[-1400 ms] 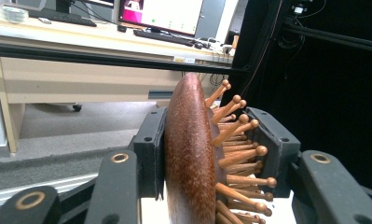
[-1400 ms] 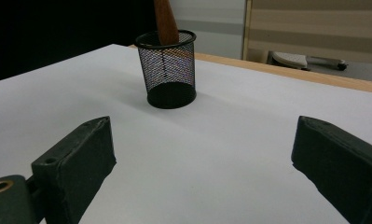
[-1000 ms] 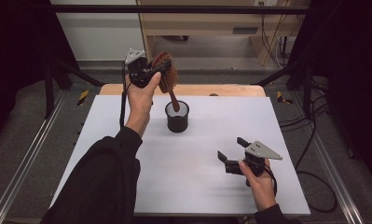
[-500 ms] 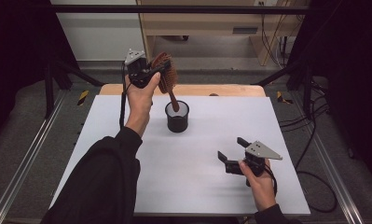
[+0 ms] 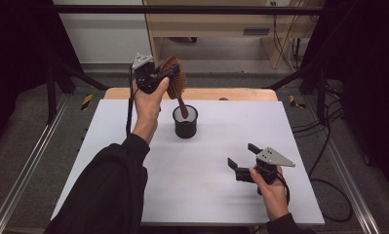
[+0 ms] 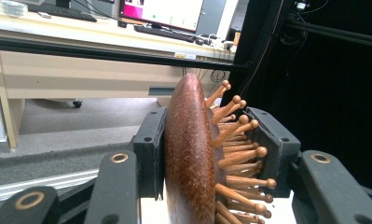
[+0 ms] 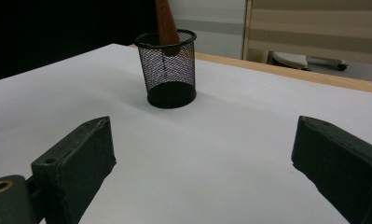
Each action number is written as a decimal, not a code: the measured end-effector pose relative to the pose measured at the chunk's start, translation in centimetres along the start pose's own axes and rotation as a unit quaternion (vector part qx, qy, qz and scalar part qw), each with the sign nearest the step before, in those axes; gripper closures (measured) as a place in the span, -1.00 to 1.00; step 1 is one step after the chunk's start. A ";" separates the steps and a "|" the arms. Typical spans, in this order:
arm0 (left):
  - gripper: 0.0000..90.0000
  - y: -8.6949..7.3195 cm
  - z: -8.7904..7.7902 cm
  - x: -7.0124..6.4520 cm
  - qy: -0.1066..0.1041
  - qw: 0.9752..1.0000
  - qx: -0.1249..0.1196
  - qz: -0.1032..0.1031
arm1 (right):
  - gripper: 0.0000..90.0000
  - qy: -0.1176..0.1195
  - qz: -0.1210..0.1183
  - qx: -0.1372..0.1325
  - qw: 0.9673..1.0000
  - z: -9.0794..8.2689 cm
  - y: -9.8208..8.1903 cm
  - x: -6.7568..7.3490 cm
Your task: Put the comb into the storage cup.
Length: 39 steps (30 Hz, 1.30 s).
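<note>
A brown wooden hairbrush point(image 5: 175, 80) stands tilted with its handle point(image 7: 166, 23) down inside a black mesh cup point(image 5: 185, 122) near the table's far middle. My left gripper point(image 5: 165, 78) is raised above the cup and shut on the brush head point(image 6: 189, 154), one pad on its smooth back and the other against the bristle pegs point(image 6: 239, 140). My right gripper point(image 5: 242, 156) rests low over the table's near right, jaws open with nothing between them, pointing toward the mesh cup point(image 7: 167, 67).
The white table top point(image 5: 211, 161) has a wooden strip point(image 5: 231, 94) along its far edge. Metal frame rails point(image 5: 31, 161) run beside the table. A desk with monitors point(image 6: 160, 14) stands beyond it.
</note>
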<state>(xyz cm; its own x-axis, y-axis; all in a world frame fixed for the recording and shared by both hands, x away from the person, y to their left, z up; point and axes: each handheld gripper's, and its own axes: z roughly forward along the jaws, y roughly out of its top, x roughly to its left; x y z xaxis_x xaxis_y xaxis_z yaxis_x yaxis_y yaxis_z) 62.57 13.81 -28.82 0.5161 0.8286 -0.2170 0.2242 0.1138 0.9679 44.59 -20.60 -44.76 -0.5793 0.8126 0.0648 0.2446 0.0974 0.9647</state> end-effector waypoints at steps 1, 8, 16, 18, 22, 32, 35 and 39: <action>0.14 0.0 0.0 0.0 0.000 1.000 0.000 -0.001 | -0.87 0.000 0.000 0.000 1.000 0.0 0.0 0.0; 0.14 -0.2 0.2 -0.2 -0.005 1.000 0.000 -0.005 | -0.87 0.000 0.000 0.001 1.000 0.0 0.0 0.0; 0.14 -0.2 0.3 -0.4 -0.005 1.000 -0.001 -0.005 | -0.87 0.000 0.000 0.001 1.000 0.0 0.0 0.0; 0.14 -0.3 0.3 -0.4 -0.005 1.000 -0.001 -0.007 | -0.87 0.000 0.001 0.001 1.000 0.0 0.0 0.0; 0.14 -0.5 0.5 -0.7 -0.008 1.000 0.000 -0.009 | -0.87 0.001 0.001 0.001 1.000 -0.1 0.0 0.1; 0.14 -1.2 1.0 -1.1 -0.012 1.000 0.007 -0.008 | -0.87 0.002 -0.002 0.003 1.000 0.0 0.0 0.1; 0.14 -1.2 1.1 -1.1 -0.012 1.000 0.007 -0.009 | -0.87 0.002 -0.001 0.003 1.000 0.0 0.0 0.1; 0.14 -1.2 1.1 -1.1 -0.012 1.000 0.006 -0.010 | -0.87 0.002 -0.001 0.003 1.000 0.0 0.0 0.1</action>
<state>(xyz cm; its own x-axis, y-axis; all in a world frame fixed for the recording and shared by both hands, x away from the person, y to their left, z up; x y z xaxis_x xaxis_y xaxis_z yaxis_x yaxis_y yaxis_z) 62.64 12.21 -29.91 0.5316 0.8127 -0.2388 0.2435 0.1234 0.9620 44.51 -20.53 -44.78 -0.5826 0.8103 0.0632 0.2477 0.1029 0.9633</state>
